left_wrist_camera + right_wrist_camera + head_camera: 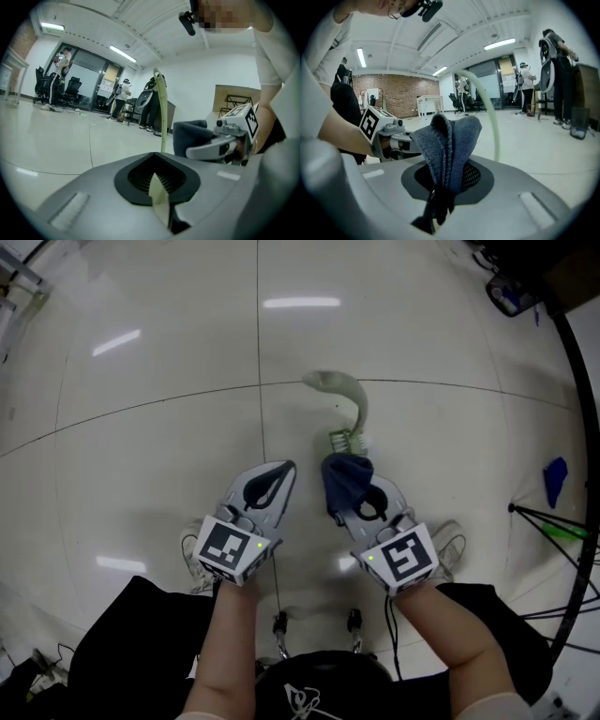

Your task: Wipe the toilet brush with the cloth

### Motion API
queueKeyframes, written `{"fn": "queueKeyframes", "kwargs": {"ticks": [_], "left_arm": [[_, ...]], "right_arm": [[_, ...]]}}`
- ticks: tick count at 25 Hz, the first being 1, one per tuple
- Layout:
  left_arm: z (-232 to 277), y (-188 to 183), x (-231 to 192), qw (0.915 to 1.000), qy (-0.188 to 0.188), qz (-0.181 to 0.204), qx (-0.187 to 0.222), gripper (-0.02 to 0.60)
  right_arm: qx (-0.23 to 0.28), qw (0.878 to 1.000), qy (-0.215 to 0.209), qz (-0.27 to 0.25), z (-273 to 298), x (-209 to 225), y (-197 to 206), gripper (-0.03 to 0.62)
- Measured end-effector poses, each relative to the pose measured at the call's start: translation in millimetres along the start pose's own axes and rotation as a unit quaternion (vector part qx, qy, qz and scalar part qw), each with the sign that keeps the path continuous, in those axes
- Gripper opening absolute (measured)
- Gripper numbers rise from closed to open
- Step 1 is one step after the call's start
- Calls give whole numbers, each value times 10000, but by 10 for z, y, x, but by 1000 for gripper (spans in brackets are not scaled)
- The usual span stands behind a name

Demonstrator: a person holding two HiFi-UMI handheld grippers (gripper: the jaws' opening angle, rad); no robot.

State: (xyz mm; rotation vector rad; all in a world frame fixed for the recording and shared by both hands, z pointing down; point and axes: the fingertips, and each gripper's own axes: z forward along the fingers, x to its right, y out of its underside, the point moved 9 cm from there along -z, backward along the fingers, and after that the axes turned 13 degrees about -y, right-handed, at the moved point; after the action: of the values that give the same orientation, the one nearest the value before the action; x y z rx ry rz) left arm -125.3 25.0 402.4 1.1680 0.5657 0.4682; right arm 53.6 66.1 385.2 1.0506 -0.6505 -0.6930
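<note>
The pale green toilet brush (349, 404) stands just ahead of both grippers, its curved handle uppermost and its bristles (344, 440) low. In the left gripper view the handle (163, 112) rises straight up beyond the jaws. My left gripper (283, 469) is shut on a pale green strip (158, 194) that lines up with the brush's lower end. My right gripper (343, 491) is shut on a bunched dark blue cloth (346, 476), which sticks up out of its jaws (449, 150). The cloth's top sits right beside the bristles; I cannot tell whether they touch.
Glossy white tiled floor (169, 381) lies all round. My shoes (193, 557) are below the grippers. A blue object (555, 480), green-tipped stand legs (562, 529) and cables sit at the right. Far off are people and office chairs (70, 89).
</note>
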Motion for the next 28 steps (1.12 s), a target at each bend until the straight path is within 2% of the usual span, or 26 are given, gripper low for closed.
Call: {"fn": "queueKeyframes", "kwargs": {"ticks": [3, 6, 9, 11, 14, 18, 25, 28], "left_arm": [[-66, -15, -151, 9998, -201, -88, 31, 6], [-102, 19, -295, 9993, -327, -194, 62, 6], [-121, 104, -415, 9985, -405, -368, 81, 6], [-116, 151, -475, 9981, -430, -446, 53, 6], [-78, 210, -540, 9983, -395, -413, -145, 6], [-20, 216, -590, 9986, -254, -458, -124, 6], [26, 340, -555, 9982, -40, -501, -318, 6], [29, 353, -563, 9981, -38, -534, -316, 6]], "right_arm": [[-87, 9952, -104, 964, 502, -168, 94, 61], [-164, 9841, 76, 1769, 898, -116, 209, 61], [-154, 9598, 439, 2769, 1152, 2, 382, 63], [-110, 9430, 660, 3260, 1237, 80, 497, 63], [-89, 9262, 941, 3650, 1248, 169, 650, 63], [-70, 9035, 1071, 4148, 1203, 210, 886, 63], [-119, 8757, 1449, 4605, 1010, 246, 1290, 63], [-251, 8707, 1574, 4653, 866, 273, 1411, 63]]}}
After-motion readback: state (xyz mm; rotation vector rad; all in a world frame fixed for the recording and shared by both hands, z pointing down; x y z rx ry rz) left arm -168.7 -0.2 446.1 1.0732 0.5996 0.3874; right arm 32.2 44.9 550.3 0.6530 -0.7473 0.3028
